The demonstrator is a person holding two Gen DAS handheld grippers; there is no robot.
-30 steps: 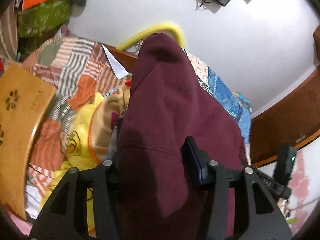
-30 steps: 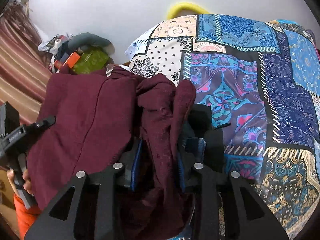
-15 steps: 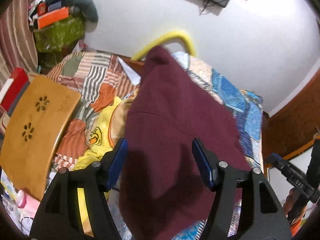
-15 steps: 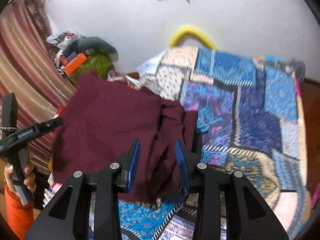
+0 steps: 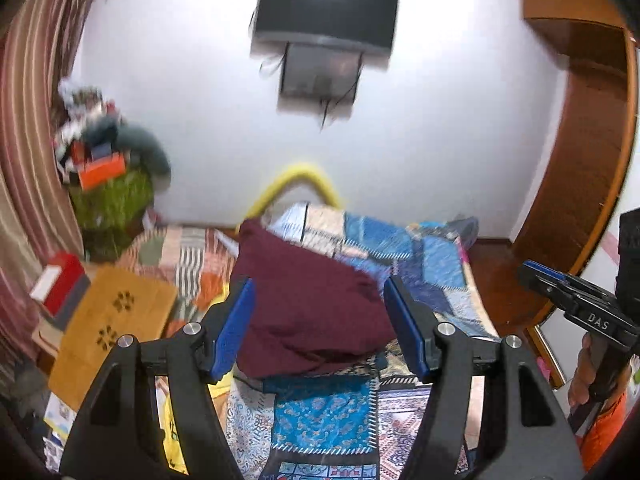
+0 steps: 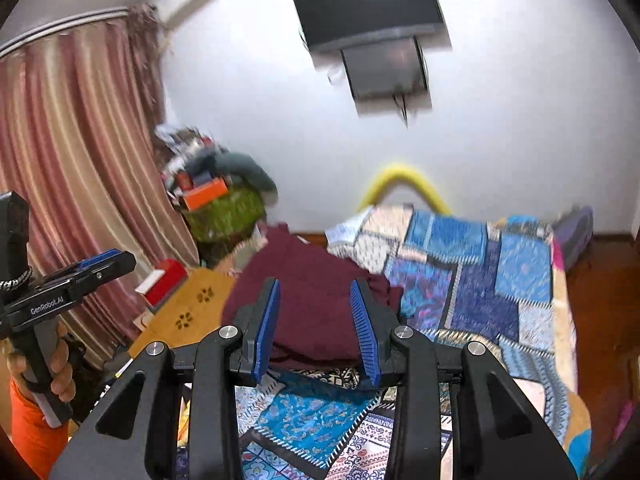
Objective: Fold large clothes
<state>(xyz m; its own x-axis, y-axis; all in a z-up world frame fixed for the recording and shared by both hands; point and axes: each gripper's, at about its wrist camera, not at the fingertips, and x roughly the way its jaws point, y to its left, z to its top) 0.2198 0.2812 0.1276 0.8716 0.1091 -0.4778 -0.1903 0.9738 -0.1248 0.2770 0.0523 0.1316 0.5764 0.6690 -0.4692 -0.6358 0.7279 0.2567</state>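
Left wrist view
Left gripper (image 5: 318,328): jaws spread wide, holding nothing.
Maroon garment (image 5: 308,304): heaped on patchwork bedspread (image 5: 432,264), beyond the fingers.

Right wrist view
Right gripper (image 6: 316,332): jaws apart, empty.
Maroon garment (image 6: 316,300): bedspread's left edge, beside wooden board (image 6: 188,308).

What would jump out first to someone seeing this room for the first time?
Likely the maroon garment, lying in a folded heap on the near part of the blue patchwork bedspread, framed by the open left gripper and the open right gripper, neither touching it. Next, the dark wall-mounted screen high on the white wall above the bed, and the striped curtain at the left.
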